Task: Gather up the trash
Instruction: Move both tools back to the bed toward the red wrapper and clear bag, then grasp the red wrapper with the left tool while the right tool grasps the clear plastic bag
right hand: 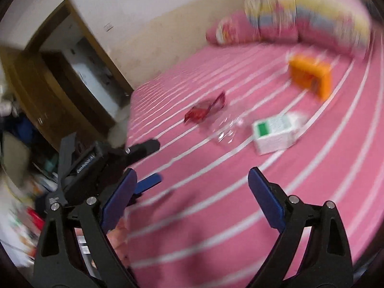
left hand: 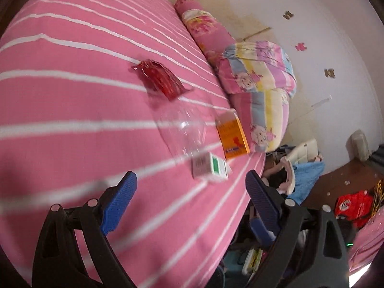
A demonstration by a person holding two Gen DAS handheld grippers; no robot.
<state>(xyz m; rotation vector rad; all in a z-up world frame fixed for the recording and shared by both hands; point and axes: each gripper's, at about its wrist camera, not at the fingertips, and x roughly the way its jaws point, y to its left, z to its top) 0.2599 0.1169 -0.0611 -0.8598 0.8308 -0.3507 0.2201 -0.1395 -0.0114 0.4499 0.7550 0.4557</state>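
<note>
Trash lies on a pink striped bed (left hand: 72, 144): a red wrapper (left hand: 159, 80), a clear plastic piece (left hand: 182, 129), an orange box (left hand: 232, 135) and a white and green box (left hand: 210, 168). My left gripper (left hand: 190, 181) is open and empty, just short of the white and green box. In the right wrist view the same items show: red wrapper (right hand: 204, 110), clear plastic (right hand: 226, 128), white and green box (right hand: 276, 132), orange box (right hand: 310, 76). My right gripper (right hand: 192, 180) is open and empty above the bed (right hand: 216, 228). The left gripper (right hand: 148, 163) shows at its left.
Pillows and a folded quilt (left hand: 259, 76) lie at the head of the bed. Clutter and clothes (left hand: 300, 170) cover the floor beside the bed. A wooden doorway (right hand: 79, 67) and cabinet (right hand: 31, 100) stand to the left.
</note>
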